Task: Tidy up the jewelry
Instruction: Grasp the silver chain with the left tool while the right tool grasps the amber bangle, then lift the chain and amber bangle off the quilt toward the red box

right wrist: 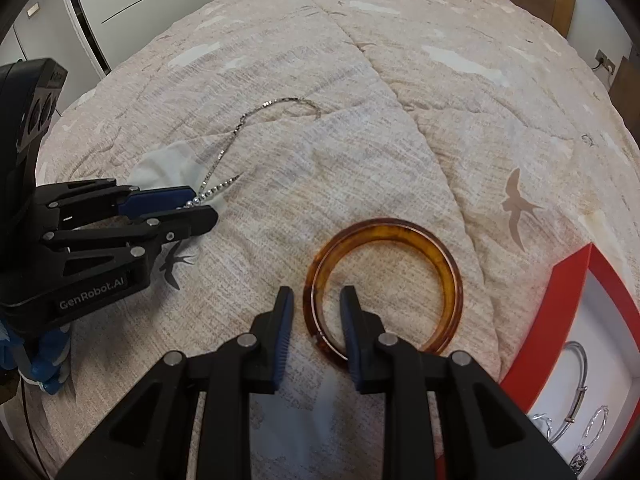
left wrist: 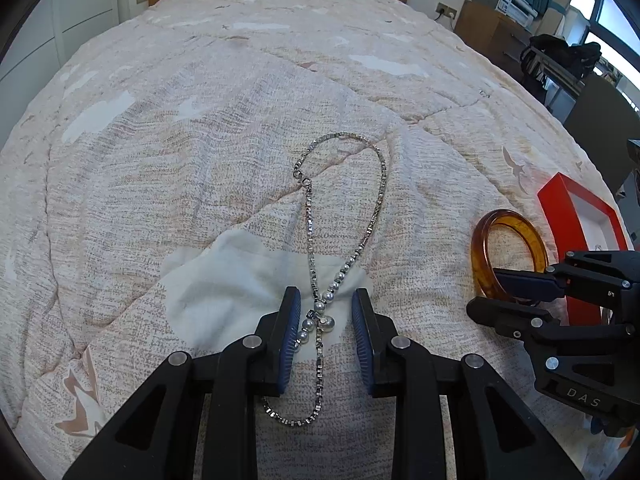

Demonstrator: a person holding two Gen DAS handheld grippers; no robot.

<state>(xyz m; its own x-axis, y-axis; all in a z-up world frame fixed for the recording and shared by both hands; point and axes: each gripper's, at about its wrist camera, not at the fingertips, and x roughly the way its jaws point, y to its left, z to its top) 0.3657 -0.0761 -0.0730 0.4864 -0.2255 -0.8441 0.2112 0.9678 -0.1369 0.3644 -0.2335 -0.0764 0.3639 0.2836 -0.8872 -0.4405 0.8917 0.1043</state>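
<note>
My left claw (left wrist: 326, 316) hangs over the bed quilt (left wrist: 200, 160), its jaws apart and straddling the pearl end of the silver necklace (left wrist: 344, 216), pads clear of it. My right claw (right wrist: 316, 312) is likewise parted, astride the near rim of the amber bangle (right wrist: 384, 280) lying flat on the quilt, no pad pressing. The red jewelry box (right wrist: 600, 276) sits just right of the bangle.

right gripper (right wrist: 315, 300): jaws apart, straddling near-left rim of amber bangle (right wrist: 450, 276), no pad pressing | bangle: flat on beige quilt (right wrist: 400, 128) | left gripper (right wrist: 200, 206): at left, over pearl end of silver necklace (right wrist: 224, 152) | red box (right wrist: 600, 276): right edge, silver bracelets (right wrist: 576, 384) inside
</note>
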